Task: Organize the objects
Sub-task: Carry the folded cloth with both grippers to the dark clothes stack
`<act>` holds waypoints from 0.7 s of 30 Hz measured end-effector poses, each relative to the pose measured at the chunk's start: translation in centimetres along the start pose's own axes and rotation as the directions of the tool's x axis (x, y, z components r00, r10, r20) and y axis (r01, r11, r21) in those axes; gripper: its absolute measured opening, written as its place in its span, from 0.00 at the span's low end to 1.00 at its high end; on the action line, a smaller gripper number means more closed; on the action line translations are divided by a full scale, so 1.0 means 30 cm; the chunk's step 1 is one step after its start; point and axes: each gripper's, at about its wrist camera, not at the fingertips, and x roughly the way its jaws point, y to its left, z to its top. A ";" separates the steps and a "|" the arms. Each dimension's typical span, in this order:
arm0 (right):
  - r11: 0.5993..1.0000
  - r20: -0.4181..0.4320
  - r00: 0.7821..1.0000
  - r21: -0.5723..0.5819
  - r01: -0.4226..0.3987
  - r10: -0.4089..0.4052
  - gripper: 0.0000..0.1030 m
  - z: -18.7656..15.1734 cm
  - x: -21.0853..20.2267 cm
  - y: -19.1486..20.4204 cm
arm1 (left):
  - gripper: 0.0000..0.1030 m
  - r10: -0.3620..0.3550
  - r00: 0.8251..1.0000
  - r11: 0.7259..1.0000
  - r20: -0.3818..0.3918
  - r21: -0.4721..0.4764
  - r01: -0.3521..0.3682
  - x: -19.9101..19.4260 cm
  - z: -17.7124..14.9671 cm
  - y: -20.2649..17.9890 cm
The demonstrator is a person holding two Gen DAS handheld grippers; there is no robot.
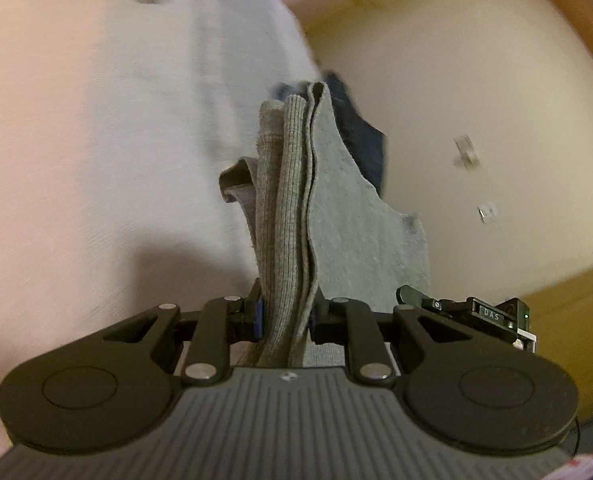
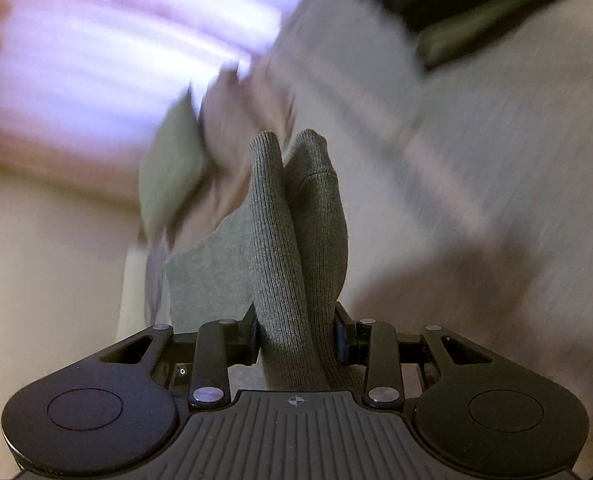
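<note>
Right, the grey ribbed knit cloth (image 1: 292, 216) sits straight ahead of my left gripper (image 1: 285, 314), bunched into upright folds that rise from between its two fingers. My left jaws are pinching those folds tight, with only the thickness of the fabric keeping them apart. A flatter panel of the same cloth hangs off to the right of the pinch, and behind its top edge I can see a bit of dark blue fabric (image 1: 362, 136), partly hidden.

On the other side, my right gripper (image 2: 296, 338) is clamped on grey ribbed knit (image 2: 292, 240) as well: two rounded humps of it stand up just ahead of the fingers, and a flat panel trails to the left of them. The pads press on the cloth from both sides, with a thicker wad between them than on the left. I cannot tell whether both grippers hold one piece or two.

Further out, everything is smeared with blur. Beyond the left gripper lies a pale fabric surface (image 1: 96, 140) to the left and a cream surface (image 1: 476, 80) to the right, with two small pale scraps (image 1: 466, 152) on it. Beyond the right gripper, a greenish cushion shape (image 2: 172, 168) shows up and left of the cloth, and a dark object (image 2: 468, 4) at the upper right.
</note>
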 end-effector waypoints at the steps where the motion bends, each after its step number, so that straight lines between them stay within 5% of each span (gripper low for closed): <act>1: 1.000 0.027 1.000 0.005 -0.001 0.001 0.30 0.070 -0.040 -0.004 | 0.15 -0.008 1.000 1.000 -0.009 0.027 0.008 0.084 0.047 -0.053; 5: 1.000 0.111 0.993 0.007 -0.029 0.028 0.30 0.452 -0.134 -0.123 | 0.15 -0.026 1.000 0.994 -0.006 0.110 0.027 0.422 0.232 -0.273; 13: 0.994 0.239 0.969 -0.104 -0.040 0.064 0.30 1.166 -0.215 -0.153 | 0.15 -0.073 0.994 0.975 0.077 0.216 0.055 0.979 0.690 -0.590; 21: 0.999 0.301 0.953 -0.029 -0.030 0.037 0.31 1.451 -0.123 -0.348 | 0.15 -0.030 0.998 0.965 0.057 0.262 0.015 1.374 0.918 -0.638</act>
